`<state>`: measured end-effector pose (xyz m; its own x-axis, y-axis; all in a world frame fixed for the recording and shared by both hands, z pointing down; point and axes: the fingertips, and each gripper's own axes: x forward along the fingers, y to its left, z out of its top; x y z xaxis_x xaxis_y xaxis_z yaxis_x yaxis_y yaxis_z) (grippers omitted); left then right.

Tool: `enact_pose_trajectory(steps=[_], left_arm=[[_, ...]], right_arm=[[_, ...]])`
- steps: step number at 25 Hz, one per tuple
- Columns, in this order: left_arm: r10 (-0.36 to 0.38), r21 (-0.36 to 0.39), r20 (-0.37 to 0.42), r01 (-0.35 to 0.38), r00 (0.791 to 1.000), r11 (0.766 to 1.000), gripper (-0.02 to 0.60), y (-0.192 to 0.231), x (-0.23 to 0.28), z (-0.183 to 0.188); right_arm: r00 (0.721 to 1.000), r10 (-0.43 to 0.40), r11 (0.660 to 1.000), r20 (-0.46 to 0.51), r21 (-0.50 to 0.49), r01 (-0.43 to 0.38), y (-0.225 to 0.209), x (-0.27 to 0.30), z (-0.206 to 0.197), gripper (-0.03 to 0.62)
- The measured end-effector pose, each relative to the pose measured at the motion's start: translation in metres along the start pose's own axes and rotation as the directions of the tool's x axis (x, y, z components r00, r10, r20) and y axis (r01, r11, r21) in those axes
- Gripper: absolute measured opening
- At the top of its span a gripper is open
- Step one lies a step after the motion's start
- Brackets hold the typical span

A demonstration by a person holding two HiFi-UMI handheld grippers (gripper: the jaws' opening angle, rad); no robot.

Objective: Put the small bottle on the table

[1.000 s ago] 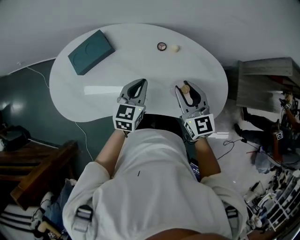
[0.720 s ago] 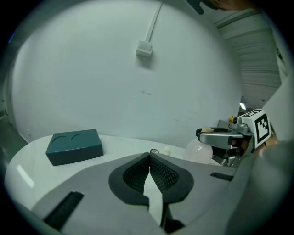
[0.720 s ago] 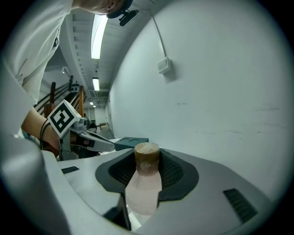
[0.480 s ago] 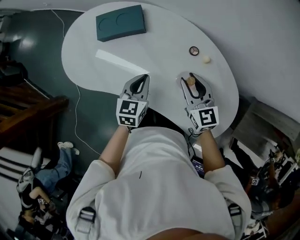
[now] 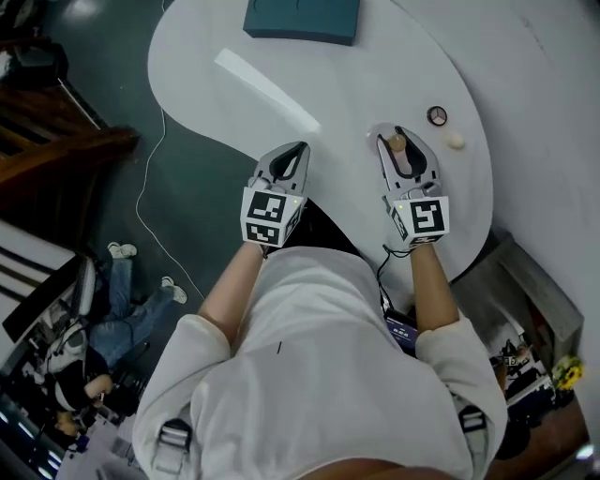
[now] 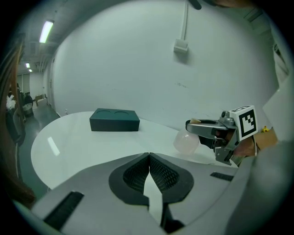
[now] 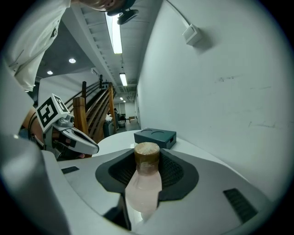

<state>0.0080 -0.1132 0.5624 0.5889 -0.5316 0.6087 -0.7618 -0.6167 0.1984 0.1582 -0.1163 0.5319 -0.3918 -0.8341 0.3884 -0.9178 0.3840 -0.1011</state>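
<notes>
The small bottle (image 7: 143, 181) has a pale pink see-through body and a brown cork top. It sits between the pads of my right gripper (image 7: 147, 158), which is shut on it, cork pointing away from me. In the head view the right gripper (image 5: 399, 137) holds the bottle (image 5: 398, 147) above the near right part of the white table (image 5: 356, 84). My left gripper (image 5: 296, 156) hovers at the table's near edge, shut and holding nothing. In the left gripper view the left gripper (image 6: 149, 159) has its pads pressed together, and the right gripper (image 6: 204, 128) carries the bottle (image 6: 186, 142) off to the right.
A dark teal box (image 5: 302, 19) with two round recesses lies at the table's far side. A small round ring (image 5: 437, 115) and a cream ball (image 5: 455, 141) lie near the right gripper. A white wall runs to the right. Wooden stairs (image 5: 56, 150) and a floor cable (image 5: 150, 187) are on the left.
The head view has swung round, so the table now lies turned and the box has slid to the top edge. Both grippers have moved out over the table, the bottle still gripped.
</notes>
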Motion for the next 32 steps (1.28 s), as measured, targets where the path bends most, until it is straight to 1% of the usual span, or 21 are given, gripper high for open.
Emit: enact_pose_trajectory(steps=[3,6,10,12,15,20,23,27,32], left_arm=[[0.03,-0.025,-0.02,-0.031,0.999,0.999,0.018,0.003,0.001,-0.018],[0.05,-0.068,-0.035,-0.052,0.998,0.996,0.018,0.009,0.002,-0.033],[0.056,-0.103,-0.059,-0.062,0.997,0.993,0.018,0.041,-0.005,-0.045],[0.053,-0.112,-0.066,-0.06,0.996,0.992,0.019,0.038,-0.007,-0.051],[0.051,-0.115,-0.076,-0.06,0.996,0.992,0.018,0.024,-0.009,-0.061],[0.046,-0.127,-0.085,-0.057,0.995,0.99,0.018,0.023,-0.011,-0.067],[0.038,-0.131,-0.089,-0.05,0.995,0.99,0.018,0.023,-0.012,-0.068],[0.025,-0.118,-0.092,-0.036,0.995,0.992,0.018,0.022,-0.012,-0.065],[0.011,-0.115,-0.102,-0.023,0.995,0.993,0.019,0.014,-0.005,-0.063]], right_arm=[[0.999,0.034,0.999,-0.018,-0.001,-0.034,0.004,0.012,-0.013,0.135],[0.997,0.065,0.998,-0.041,-0.008,-0.065,0.012,0.025,-0.023,0.135],[0.993,0.087,0.996,-0.076,-0.021,-0.089,0.035,0.06,-0.028,0.135],[0.991,0.095,0.995,-0.092,-0.032,-0.098,0.036,0.061,-0.034,0.135],[0.989,0.105,0.993,-0.108,-0.042,-0.11,0.033,0.054,-0.044,0.135],[0.987,0.104,0.992,-0.126,-0.051,-0.111,0.036,0.058,-0.051,0.135],[0.986,0.098,0.993,-0.139,-0.052,-0.106,0.037,0.059,-0.054,0.135],[0.984,0.089,0.994,-0.152,-0.049,-0.097,0.04,0.061,-0.057,0.135],[0.983,0.076,0.995,-0.168,-0.049,-0.086,0.034,0.057,-0.063,0.137]])
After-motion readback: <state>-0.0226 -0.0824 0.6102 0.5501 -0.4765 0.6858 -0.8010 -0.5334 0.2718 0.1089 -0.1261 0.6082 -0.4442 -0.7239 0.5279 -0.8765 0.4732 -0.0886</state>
